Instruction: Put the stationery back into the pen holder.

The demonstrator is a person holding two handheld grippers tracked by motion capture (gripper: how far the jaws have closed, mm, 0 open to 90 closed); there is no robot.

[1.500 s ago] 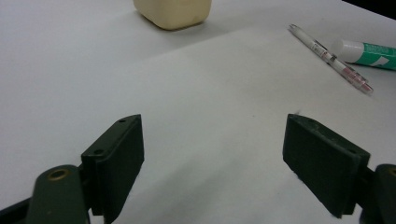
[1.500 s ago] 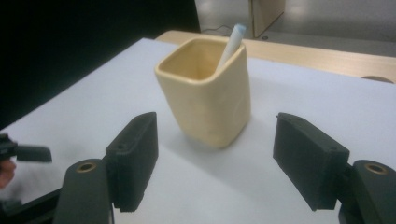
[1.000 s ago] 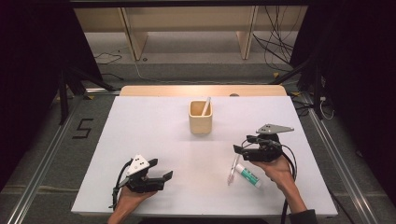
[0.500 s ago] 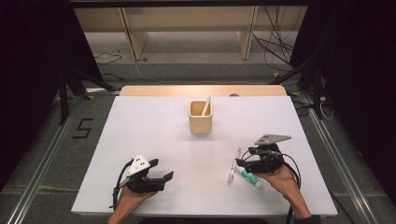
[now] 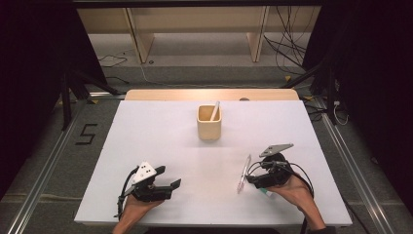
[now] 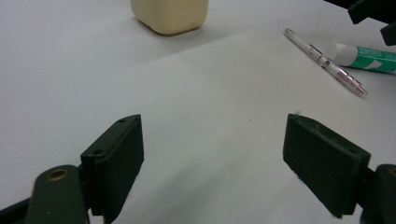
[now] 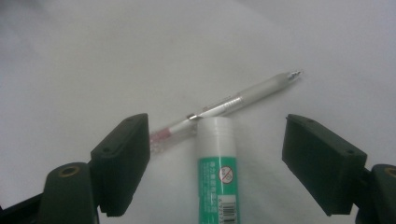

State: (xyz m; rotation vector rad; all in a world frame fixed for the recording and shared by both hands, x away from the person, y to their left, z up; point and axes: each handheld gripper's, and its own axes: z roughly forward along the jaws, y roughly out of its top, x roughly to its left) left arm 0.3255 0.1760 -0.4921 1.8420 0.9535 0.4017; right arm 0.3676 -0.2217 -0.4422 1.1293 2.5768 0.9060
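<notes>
**Right claw spread wide over glue stick and pen**

The right claw (image 7: 217,163), its jaws just opened wider and gripping nothing, stands low over a green-and-white glue stick (image 7: 218,175) lying flat on the white tabletop (image 5: 160,141). The stick lies between the two jaws, clear of both, at the near right of the tabletop. Its white cap touches the middle of a clear pen (image 7: 224,106) that lies slantwise across it, pink end beside the left jaw. Well apart at the near left, the left claw (image 5: 168,176) sits in the person's hand, jaws also spread and empty, pointing toward the pen. Farther back, mid-tabletop, a cream-coloured cup (image 5: 209,123) stands upright with a pale stick (image 5: 215,110) leaning inside it.
</notes>
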